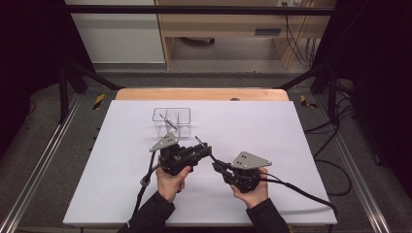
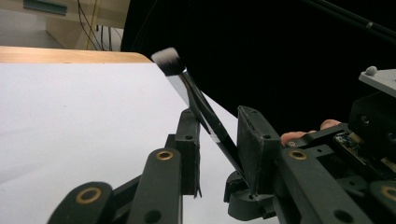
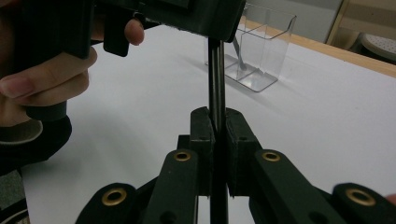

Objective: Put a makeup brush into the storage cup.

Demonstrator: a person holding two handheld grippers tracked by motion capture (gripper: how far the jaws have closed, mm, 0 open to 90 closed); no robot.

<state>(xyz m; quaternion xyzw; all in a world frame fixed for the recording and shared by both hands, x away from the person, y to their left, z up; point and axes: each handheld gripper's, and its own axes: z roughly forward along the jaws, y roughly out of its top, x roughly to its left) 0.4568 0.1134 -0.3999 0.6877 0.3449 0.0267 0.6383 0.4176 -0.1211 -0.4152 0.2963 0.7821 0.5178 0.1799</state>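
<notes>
Near the table's centre, the right gripper (image 3: pixel 219 126) clamps the brush (image 2: pixel 196 100) handle while the left gripper's (image 2: pixel 219 135) jaws, not visibly pressing it, bracket it toward the clear organizer (image 1: pixel 171 121) at twelve o'clock, probably for transfer.

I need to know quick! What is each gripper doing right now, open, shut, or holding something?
Left gripper: jaws around the makeup brush, not visibly pressing it, so open.
Right gripper: shut on the makeup brush handle.

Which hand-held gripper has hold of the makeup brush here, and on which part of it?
The right hand-held gripper is shut on the makeup brush at its dark handle end. The left hand-held gripper straddles the handle's middle; contact cannot be told.
</notes>
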